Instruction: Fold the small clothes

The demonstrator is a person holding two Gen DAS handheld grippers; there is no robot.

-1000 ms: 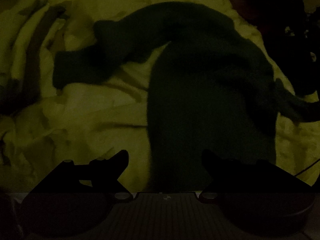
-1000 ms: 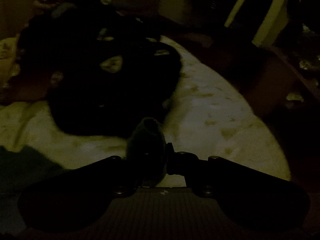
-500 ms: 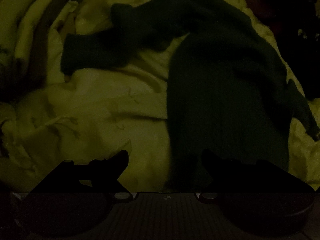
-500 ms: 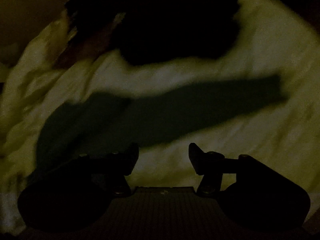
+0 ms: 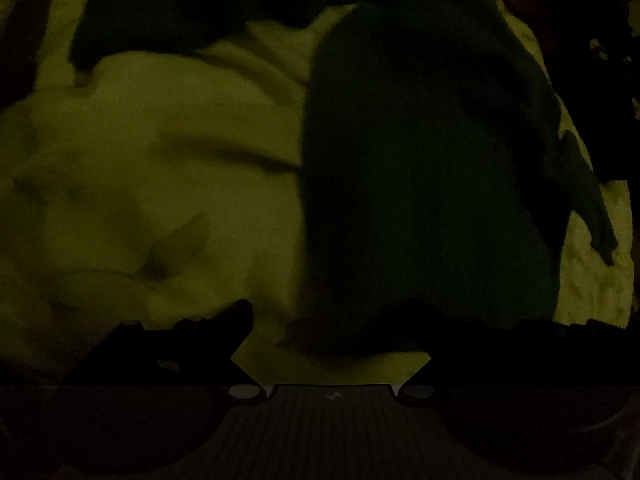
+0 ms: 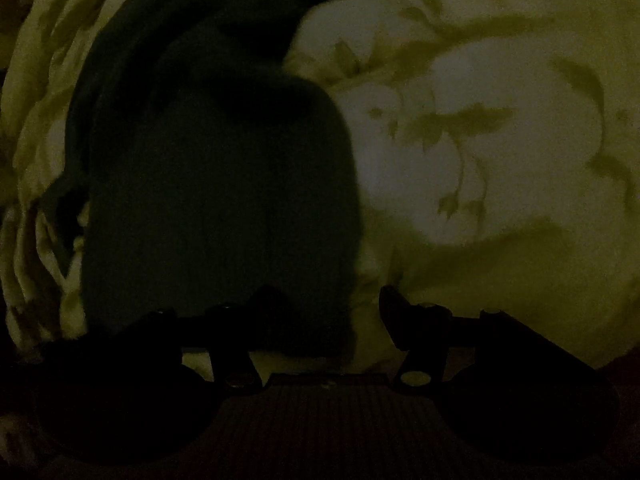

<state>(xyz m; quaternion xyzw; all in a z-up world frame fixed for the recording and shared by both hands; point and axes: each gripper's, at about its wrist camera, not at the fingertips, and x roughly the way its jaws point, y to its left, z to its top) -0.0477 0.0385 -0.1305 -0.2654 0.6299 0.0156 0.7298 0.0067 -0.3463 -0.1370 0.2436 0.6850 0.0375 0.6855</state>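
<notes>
Both grippers, left gripper (image 5: 324, 320) and right gripper (image 6: 324, 304), gape wide, empty, over dark green garment (image 5: 420, 168) at 12 o'clock on bedsheet (image 5: 160, 184). Grasp step; next pinch hem corners.

A dark green knitted garment (image 5: 424, 168) lies flat, filling the centre and right of the left wrist frame, one sleeve (image 5: 160, 24) stretching toward the upper left. It fills the right wrist frame's centre-left (image 6: 216, 200).
</notes>
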